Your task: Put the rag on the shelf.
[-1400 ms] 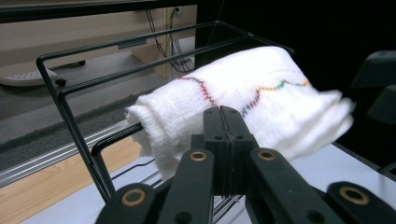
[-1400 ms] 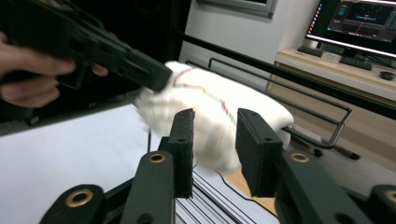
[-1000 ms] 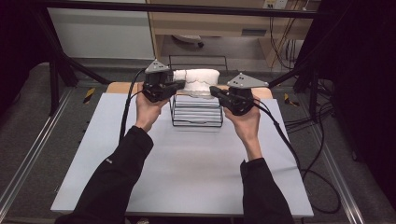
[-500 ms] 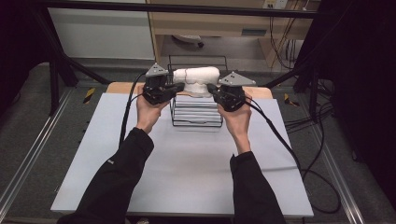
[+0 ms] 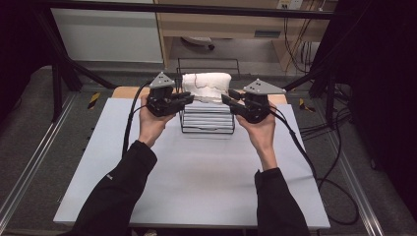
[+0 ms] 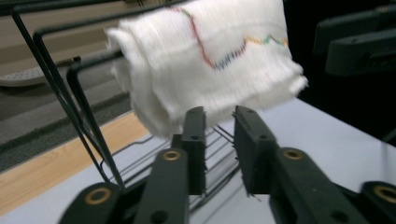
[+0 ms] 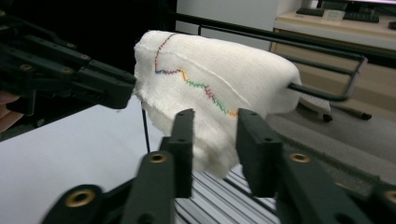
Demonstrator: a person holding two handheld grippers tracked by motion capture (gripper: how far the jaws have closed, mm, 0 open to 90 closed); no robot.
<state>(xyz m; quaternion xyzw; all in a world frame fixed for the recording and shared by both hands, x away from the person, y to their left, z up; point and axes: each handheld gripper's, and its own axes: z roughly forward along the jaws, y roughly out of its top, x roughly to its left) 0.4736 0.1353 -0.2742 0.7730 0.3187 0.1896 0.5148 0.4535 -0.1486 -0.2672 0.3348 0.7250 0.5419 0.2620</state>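
On the left of the high view we hold the left tool (image 5: 186, 98) just beside the left end of the white towel (image 5: 206, 86). Its jaws have just been opening: in the left gripper view the left tool (image 6: 219, 122) stands with a clear gap between its pads, nothing pressed between them, the cloth hanging just above and beyond the tips.

In the middle, the towel is draped over the top bars of a black wire rack (image 5: 206, 120), which stands at the far middle of the pale bench (image 5: 196, 182). A wavy line of coloured stitching runs across the cloth. The towel (image 6: 205, 60) sags over the rail toward our jaws.

On the right, the right tool (image 5: 230, 101) sits just beside the towel's right end. Its jaws have also just been opening, and in the right gripper view the right tool (image 7: 212, 121) is parted, with the lower edge of the towel (image 7: 210, 84) hanging between and behind the tips, not pinched. The rack (image 7: 327, 95) carries the cloth on its rails.
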